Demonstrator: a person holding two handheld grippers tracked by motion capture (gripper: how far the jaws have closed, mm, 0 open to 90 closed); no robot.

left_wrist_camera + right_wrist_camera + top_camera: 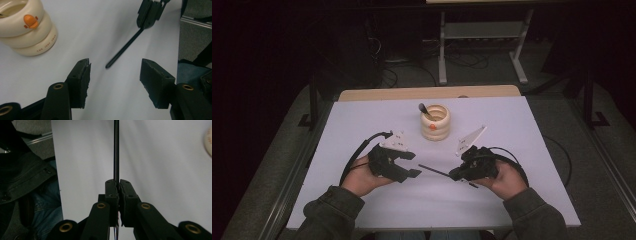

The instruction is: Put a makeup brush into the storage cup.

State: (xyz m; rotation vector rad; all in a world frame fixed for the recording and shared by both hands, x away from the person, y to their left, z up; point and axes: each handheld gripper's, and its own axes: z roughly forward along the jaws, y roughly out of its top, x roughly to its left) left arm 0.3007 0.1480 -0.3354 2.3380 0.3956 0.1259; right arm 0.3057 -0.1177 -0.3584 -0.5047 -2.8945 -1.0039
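Note:
A cream ringed cup (435, 122) with an orange duck bill stands at the table's far middle, a dark utensil (424, 109) leaning inside it. My right gripper (455, 174) is shut on a thin black stick (434, 171) that points left, low over the table. Along the right gripper view the stick (116, 150) runs straight out from the closed jaws of the right gripper (118, 182). My left gripper (412, 164) is open and holds nothing. In the left gripper view, the stick's tip (108, 66) lies just beyond the gap of the left gripper (115, 64). The cup (27, 32) is at the upper left there.
The white table (362, 125) has a wooden strip (427, 93) along its far edge. A metal stand (482, 45) and cables are on the floor beyond. The table's near edge and the person's lap (42, 202) are close behind my right gripper.

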